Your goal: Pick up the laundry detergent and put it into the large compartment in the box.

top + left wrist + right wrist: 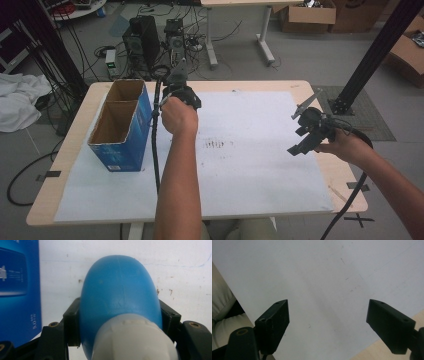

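We see the left gripper pinching a smooth blue plastic bottle with a white cap: its two black jaws press against the bottle's sides, one on each flank, just above the cap end. The bottle's rounded blue bottom points away from the camera in the left gripper view, over the white paper sheet that covers the table. Just to the left of the bottle in that view stands the side wall of a blue cardboard box.

In the high view we find the left gripper near the far edge of the light wooden table, just beside the open-topped blue box, whose brown inside is split into two compartments. The bottle itself is hidden there behind the hand and gripper.

The right gripper has its jaws spread wide, with nothing between them but the bare white sheet. In the high view we see it held up at the right side of the table, well apart from the box and the bottle.
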A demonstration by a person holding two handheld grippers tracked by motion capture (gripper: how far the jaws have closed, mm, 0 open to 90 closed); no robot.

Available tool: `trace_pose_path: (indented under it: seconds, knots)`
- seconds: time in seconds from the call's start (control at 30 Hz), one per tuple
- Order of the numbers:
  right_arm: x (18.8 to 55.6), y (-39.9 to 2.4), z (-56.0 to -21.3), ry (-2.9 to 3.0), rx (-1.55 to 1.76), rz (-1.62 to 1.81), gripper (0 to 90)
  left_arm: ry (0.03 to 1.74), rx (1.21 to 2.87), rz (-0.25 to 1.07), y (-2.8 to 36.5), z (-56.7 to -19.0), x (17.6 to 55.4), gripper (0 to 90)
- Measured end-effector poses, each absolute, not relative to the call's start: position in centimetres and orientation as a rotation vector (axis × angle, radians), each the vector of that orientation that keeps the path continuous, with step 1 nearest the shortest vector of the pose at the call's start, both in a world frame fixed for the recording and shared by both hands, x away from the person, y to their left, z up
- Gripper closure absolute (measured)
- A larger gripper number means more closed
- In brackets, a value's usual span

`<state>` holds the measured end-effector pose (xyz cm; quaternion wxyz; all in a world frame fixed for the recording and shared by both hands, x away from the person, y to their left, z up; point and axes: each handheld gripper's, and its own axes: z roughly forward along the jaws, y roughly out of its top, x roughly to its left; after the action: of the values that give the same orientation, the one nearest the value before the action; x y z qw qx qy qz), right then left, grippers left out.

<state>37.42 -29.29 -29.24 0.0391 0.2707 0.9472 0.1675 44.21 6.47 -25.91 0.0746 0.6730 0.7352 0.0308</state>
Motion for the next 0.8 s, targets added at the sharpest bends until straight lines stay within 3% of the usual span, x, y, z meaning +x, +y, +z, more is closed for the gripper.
trace_pose_path:
  seconds: [0.8]
  knots:
    - [37.0, -28.3, -28.7, 2.910, 0.796, 0.515, 18.7, 2.104, 2.048, 0.131, 8.8, -16.3, 42.2, 37.8]
